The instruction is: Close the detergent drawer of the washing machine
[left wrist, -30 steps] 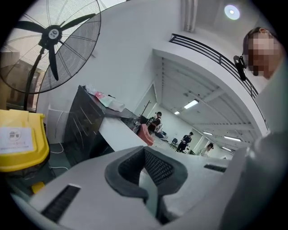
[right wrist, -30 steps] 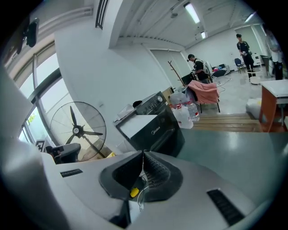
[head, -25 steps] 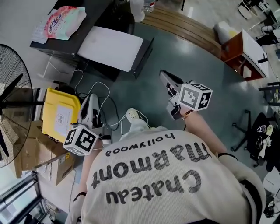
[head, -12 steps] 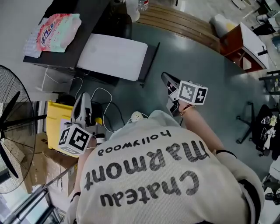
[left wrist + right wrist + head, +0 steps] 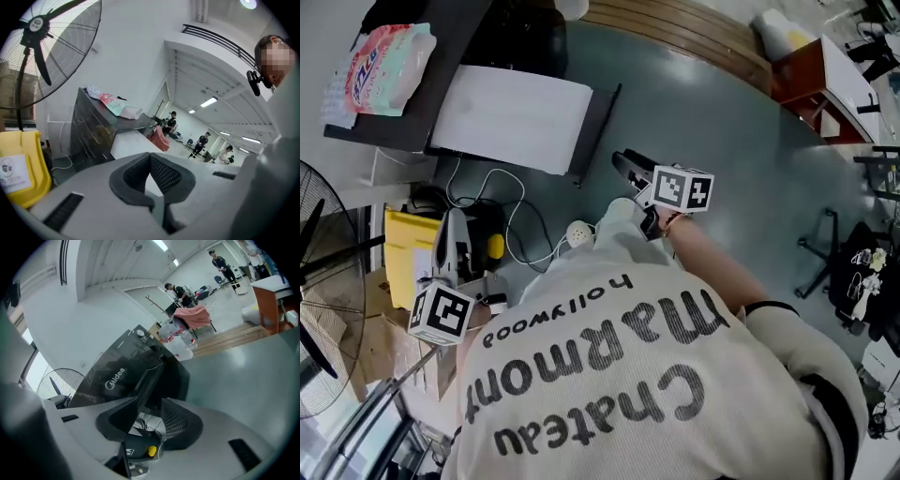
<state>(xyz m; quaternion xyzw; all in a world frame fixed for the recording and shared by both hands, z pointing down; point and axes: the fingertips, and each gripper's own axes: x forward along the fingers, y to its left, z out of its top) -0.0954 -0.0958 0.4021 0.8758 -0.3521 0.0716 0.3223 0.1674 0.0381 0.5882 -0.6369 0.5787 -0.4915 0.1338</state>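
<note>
The dark washing machine stands at the top left of the head view, with a white panel spread out in front of it. In the right gripper view the washing machine shows a Midea mark and a thin dark panel edge sticking out. I cannot pick out a detergent drawer. My right gripper hovers just right of the white panel's corner. Its jaws have just been opening and stand apart with nothing between them. My left gripper hangs over the floor clutter, its fingertips together and empty.
A detergent bag lies on the machine's top. A yellow box, white cables and cardboard crowd the floor at the left. A standing fan is at the left edge. A wooden platform and a red-brown cabinet lie beyond.
My right gripper has come down and nearer to the corner of the machine's white panel. The left gripper has drifted left over the yellow box and cables.
</note>
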